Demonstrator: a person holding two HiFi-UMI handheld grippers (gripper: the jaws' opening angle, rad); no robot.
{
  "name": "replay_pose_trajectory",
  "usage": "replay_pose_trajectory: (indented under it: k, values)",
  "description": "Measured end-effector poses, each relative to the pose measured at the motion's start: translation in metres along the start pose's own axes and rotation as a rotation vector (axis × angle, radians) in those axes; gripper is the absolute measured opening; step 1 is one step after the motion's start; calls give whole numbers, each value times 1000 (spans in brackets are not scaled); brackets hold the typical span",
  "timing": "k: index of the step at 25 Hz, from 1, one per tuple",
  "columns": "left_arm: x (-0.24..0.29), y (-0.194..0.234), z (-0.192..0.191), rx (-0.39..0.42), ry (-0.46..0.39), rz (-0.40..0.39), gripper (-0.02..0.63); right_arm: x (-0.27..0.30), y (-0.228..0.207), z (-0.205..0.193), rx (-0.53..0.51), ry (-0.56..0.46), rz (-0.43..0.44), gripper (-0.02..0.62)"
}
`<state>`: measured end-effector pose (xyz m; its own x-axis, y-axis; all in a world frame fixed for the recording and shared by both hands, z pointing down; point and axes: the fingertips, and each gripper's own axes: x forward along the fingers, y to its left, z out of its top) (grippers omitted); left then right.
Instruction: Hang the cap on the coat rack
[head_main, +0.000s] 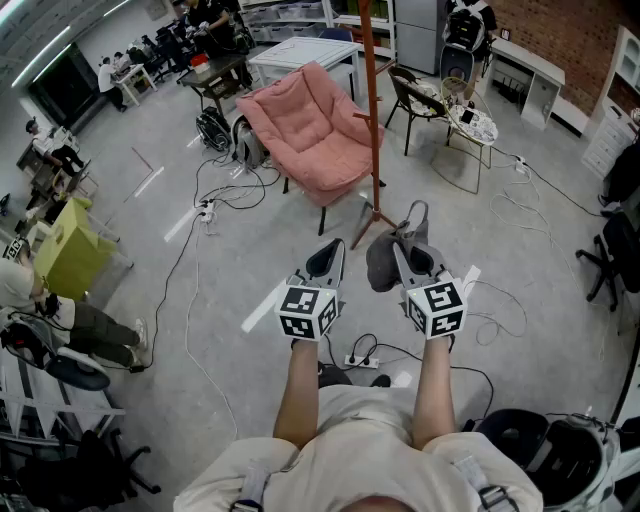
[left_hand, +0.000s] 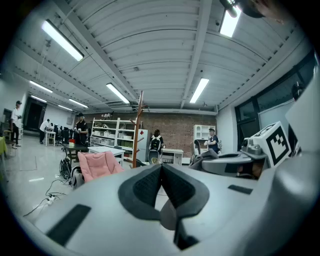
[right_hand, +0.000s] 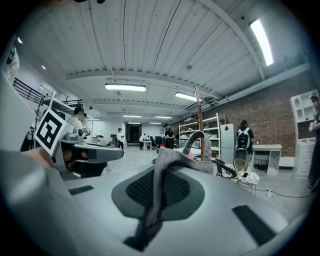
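Observation:
A grey cap (head_main: 385, 255) hangs from my right gripper (head_main: 409, 243), whose jaws are shut on the cap's fabric (right_hand: 165, 172); its strap loops up above the jaw tips. My left gripper (head_main: 328, 256) is beside it, shut with nothing between its pads (left_hand: 161, 172). The coat rack (head_main: 373, 120) is a tall reddish-brown wooden pole with pegs, standing on the floor just ahead of both grippers. It also shows in the left gripper view as the coat rack (left_hand: 138, 130) and behind the cap as the coat rack (right_hand: 199, 112).
A pink armchair (head_main: 305, 130) sits left of the rack. A black chair (head_main: 420, 100) and a small round table (head_main: 470, 125) stand to the right. Cables and a power strip (head_main: 360, 360) lie on the floor. People (head_main: 35, 300) work at the room's left side.

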<state>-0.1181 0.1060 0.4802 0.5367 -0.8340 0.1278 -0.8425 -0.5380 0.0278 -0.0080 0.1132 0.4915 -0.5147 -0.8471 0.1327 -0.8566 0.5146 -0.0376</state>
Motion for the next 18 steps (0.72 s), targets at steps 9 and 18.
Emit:
replay_pose_trajectory:
  k: [9, 18]
  values:
    - [-5, 5, 5, 9, -9, 36, 8, -2, -1, 12, -14, -31, 13, 8]
    - [-13, 0, 11, 27, -6, 40, 8, -19, -13, 27, 28, -98, 6, 9]
